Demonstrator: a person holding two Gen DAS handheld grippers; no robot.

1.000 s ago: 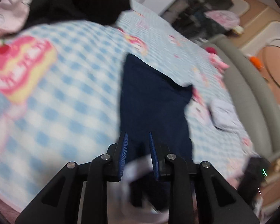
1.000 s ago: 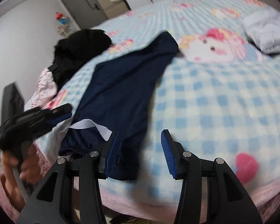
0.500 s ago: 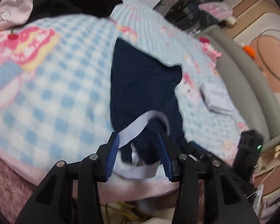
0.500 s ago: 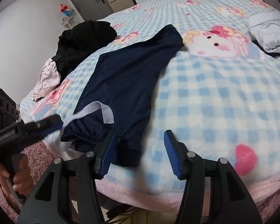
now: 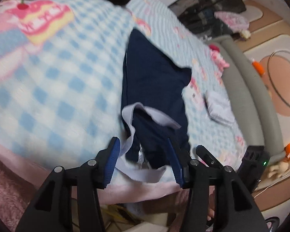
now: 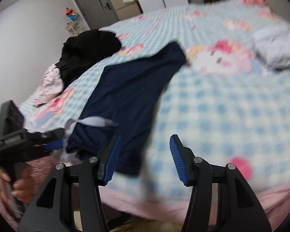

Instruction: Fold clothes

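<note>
Navy trousers (image 5: 154, 81) with a loose white band (image 5: 145, 114) at the waist lie stretched on the blue checked blanket (image 5: 67, 89), waist at the near bed edge. They also show in the right wrist view (image 6: 125, 96). My left gripper (image 5: 144, 159) is open, its jaws on either side of the waist end and holding nothing. My right gripper (image 6: 145, 158) is open and empty, just right of the waist corner. The left gripper (image 6: 48, 143) shows in the right wrist view at the left.
A black clothes heap (image 6: 87, 48) and a pink garment (image 6: 50, 85) lie at the far left of the bed. A folded white garment (image 6: 276, 46) lies at the right. A grey bed rail (image 5: 247, 96) runs along the far side.
My left gripper has opened wide and let go of the trousers' waist, which has dropped onto the bed edge. It has drawn back a little. My right gripper stays open near the waist.
</note>
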